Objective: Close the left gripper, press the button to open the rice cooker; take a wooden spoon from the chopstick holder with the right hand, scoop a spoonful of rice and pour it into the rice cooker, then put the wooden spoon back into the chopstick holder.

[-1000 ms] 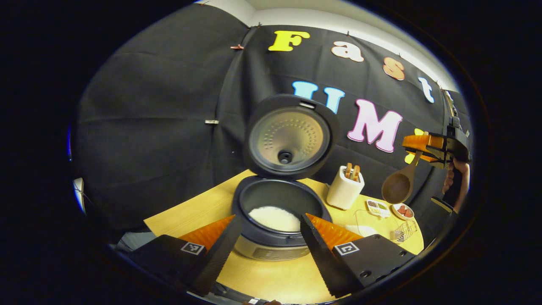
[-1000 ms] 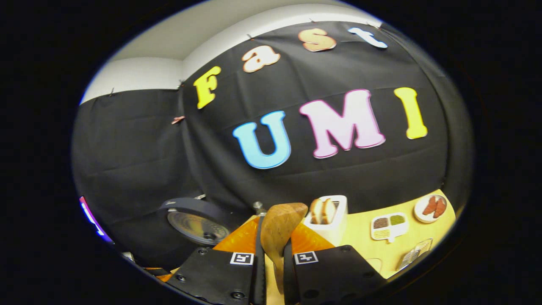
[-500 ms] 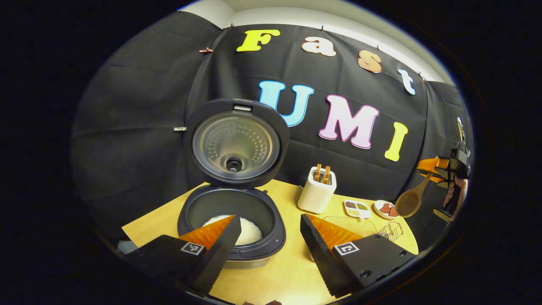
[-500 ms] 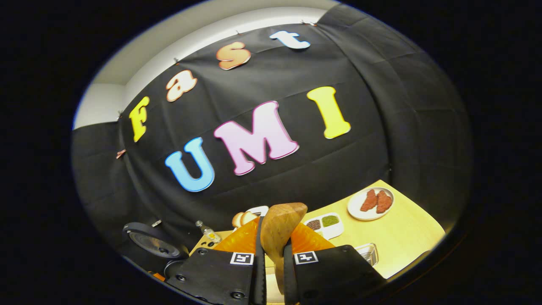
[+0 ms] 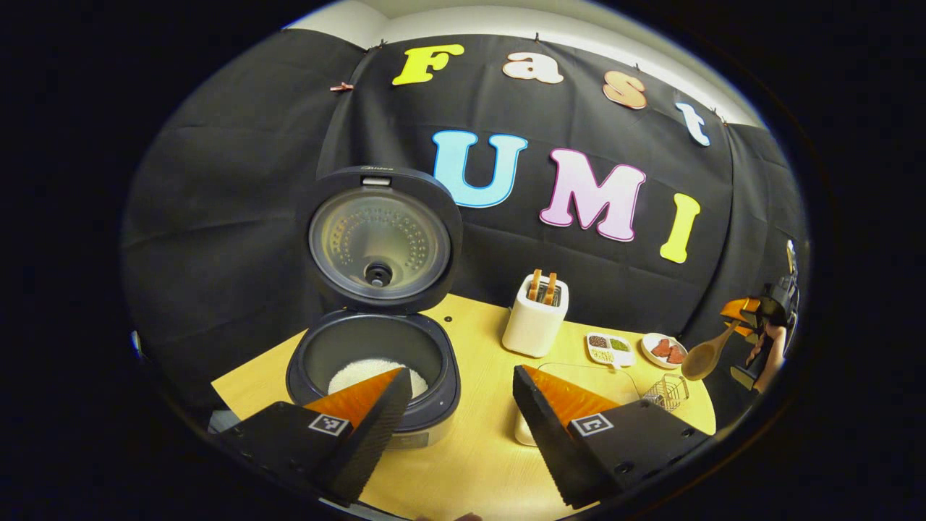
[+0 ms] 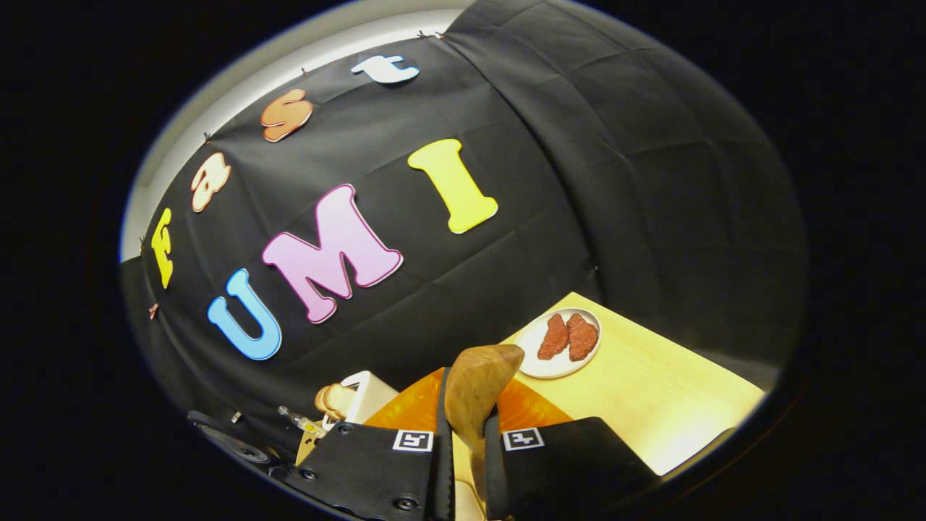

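The dark rice cooker [image 5: 372, 362] stands open with its lid [image 5: 380, 242] upright and white rice [image 5: 362, 373] in the pot. My left gripper [image 5: 459, 373] hangs open in front of it, holding nothing. The white chopstick holder [image 5: 535, 325] with wooden handles stands right of the cooker. At the far right, my right gripper [image 5: 749, 311] is held in a hand above the table's end, shut on a wooden spoon [image 5: 705, 354]. In the right gripper view the spoon [image 6: 477, 387] sits clamped between the fingers of my right gripper [image 6: 466, 409], with the holder [image 6: 362, 394] low on the left.
A clear container [image 5: 579, 373] sits behind my left gripper's right finger. Further right are a small divided dish of grains [image 5: 608, 349], a plate of red pieces [image 5: 664, 349] [image 6: 557, 340] and a wire basket [image 5: 665, 391]. The yellow table [image 6: 651, 391] ends near the plate.
The right gripper has carried the spoon rightward and lower, away from the cooker; its view has swung toward the plate. The left gripper has pulled back and turned right, staying open.
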The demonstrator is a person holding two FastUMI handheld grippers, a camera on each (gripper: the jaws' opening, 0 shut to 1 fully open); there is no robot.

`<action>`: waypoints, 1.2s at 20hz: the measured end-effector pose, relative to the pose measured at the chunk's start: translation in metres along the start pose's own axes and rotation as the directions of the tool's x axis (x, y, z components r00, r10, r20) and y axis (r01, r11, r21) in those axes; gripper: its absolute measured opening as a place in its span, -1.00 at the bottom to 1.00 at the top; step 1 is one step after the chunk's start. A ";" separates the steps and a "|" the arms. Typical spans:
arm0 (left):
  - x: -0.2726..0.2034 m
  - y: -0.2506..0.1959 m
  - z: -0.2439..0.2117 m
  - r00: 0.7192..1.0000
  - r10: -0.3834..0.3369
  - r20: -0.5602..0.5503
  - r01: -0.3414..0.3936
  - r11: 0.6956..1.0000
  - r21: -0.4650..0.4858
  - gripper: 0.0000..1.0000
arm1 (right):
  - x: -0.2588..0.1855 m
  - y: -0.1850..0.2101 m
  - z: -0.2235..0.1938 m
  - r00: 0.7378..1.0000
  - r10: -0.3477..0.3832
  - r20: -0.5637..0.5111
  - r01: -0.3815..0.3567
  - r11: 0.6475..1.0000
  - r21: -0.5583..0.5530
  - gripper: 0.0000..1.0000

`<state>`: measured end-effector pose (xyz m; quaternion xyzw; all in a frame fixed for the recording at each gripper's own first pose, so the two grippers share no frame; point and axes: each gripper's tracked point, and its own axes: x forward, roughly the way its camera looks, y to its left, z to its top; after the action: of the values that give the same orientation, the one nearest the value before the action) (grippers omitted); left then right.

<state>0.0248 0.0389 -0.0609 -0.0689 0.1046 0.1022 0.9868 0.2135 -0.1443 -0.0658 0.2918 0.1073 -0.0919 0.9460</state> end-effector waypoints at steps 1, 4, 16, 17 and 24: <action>-0.001 -0.003 0.000 1.000 0.011 -0.005 -0.011 1.000 -0.003 0.91 | 0.006 -0.011 -0.005 1.000 -0.010 -0.012 0.010 1.000 0.000 -0.60; -0.004 -0.014 0.003 0.999 0.041 -0.003 -0.041 0.999 -0.002 0.91 | 0.023 -0.035 -0.029 0.997 -0.032 -0.065 0.031 1.000 -0.003 -0.59; -0.051 -0.021 0.029 0.988 0.137 0.074 -0.135 0.990 -0.033 0.91 | 0.060 -0.074 -0.100 0.980 -0.057 -0.191 0.059 0.998 0.004 -0.58; -0.053 -0.015 0.034 0.985 0.151 0.085 -0.149 0.988 -0.029 0.91 | 0.060 -0.074 -0.101 0.979 -0.060 -0.195 0.065 0.998 0.017 -0.59; -0.062 0.023 0.076 0.961 0.219 0.171 -0.218 0.976 -0.026 0.91 | 0.046 -0.070 -0.091 0.986 -0.037 -0.162 0.042 0.999 0.031 -0.24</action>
<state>-0.0250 0.0615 0.0239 -0.0510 0.0254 0.2166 0.9746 0.2281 -0.1543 -0.1881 0.3121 0.1876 -0.0885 0.9271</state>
